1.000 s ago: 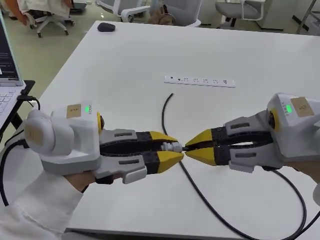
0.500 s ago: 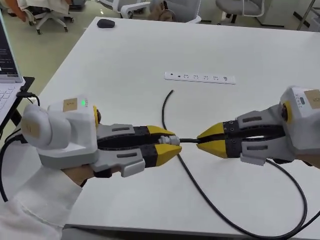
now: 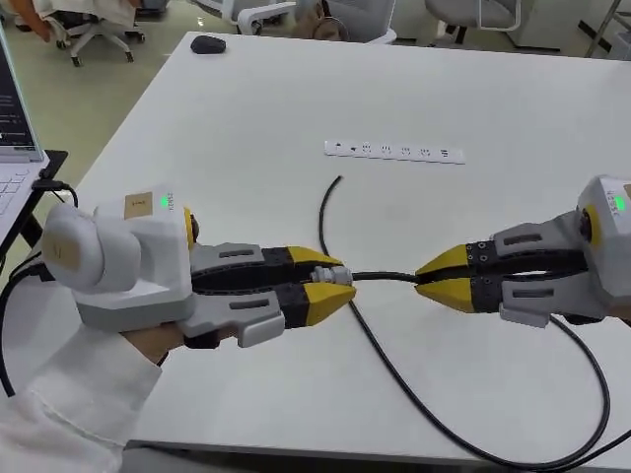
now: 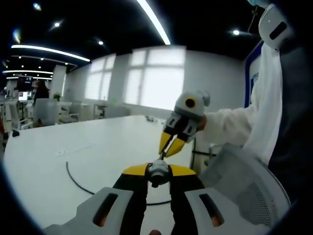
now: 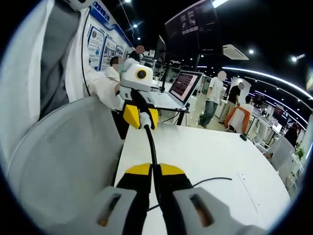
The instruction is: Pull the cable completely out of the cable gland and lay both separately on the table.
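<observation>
I see white table (image 3: 246,118). White power strip (image 3: 394,152) lies flat at far centre. Dark mouse (image 3: 208,44) sits near far left corner. Open laptop (image 3: 12,182) off left edge. Office chairs (image 3: 473,15) beyond far edge. Right gripper view: people (image 5: 212,98) standing far off.

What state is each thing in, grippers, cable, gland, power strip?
left gripper, shut on cable gland
right gripper, shut on cable
cable gland, clamped, cable in it
cable, taut between the grippers, not yet out
power strip, flat on table, nothing plugged in
</observation>
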Available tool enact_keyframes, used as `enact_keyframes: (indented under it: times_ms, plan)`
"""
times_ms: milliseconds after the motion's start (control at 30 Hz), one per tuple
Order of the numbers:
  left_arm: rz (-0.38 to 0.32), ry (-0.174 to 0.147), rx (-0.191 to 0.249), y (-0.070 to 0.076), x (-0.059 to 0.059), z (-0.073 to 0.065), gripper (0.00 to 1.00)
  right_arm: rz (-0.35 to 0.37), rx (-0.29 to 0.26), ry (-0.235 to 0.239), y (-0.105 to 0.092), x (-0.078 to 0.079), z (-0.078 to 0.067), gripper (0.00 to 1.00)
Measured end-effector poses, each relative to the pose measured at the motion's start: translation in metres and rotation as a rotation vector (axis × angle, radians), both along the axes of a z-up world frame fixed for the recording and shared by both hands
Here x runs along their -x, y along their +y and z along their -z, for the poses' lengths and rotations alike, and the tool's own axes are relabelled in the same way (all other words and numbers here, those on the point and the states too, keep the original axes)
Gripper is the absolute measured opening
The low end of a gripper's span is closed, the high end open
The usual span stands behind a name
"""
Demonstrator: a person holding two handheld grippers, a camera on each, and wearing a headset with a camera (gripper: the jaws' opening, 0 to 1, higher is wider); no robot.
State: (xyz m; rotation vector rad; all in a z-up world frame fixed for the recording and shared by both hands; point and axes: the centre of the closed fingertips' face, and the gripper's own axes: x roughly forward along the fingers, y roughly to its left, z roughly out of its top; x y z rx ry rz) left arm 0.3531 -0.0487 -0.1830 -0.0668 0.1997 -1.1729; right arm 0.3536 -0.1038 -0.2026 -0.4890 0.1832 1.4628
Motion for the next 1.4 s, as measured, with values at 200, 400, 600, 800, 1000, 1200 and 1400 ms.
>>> enact_keyframes:
  times_ms: [200,400,600,800,1000,1200,1400]
  plan:
    - [-0.005,0.002,-0.002,0.001,-0.001,0.001,0.17,0.019,0.005,0.012,-0.008,-0.001,0.004,0.03]
    - [-0.008,0.004,-0.006,0.001,-0.001,0.002,0.17,0.036,0.017,0.027,-0.015,-0.002,0.009,0.03]
    - [-0.023,0.017,0.005,0.004,-0.003,0.001,0.17,0.052,0.022,0.034,-0.022,-0.004,0.012,0.03]
    - [-0.042,0.028,0.019,0.007,-0.006,0.0,0.17,0.076,0.03,0.062,-0.031,-0.008,0.021,0.03]
    - [-0.056,0.032,0.025,0.009,-0.009,-0.001,0.17,0.107,0.016,0.075,-0.037,-0.015,0.023,0.03]
    - [-0.083,0.037,0.033,0.014,-0.014,-0.001,0.17,0.143,0.041,0.081,-0.033,-0.03,0.041,0.03]
    - [-0.115,0.05,0.076,0.021,-0.019,-0.006,0.17,0.166,0.061,0.119,-0.023,-0.042,0.068,0.03]
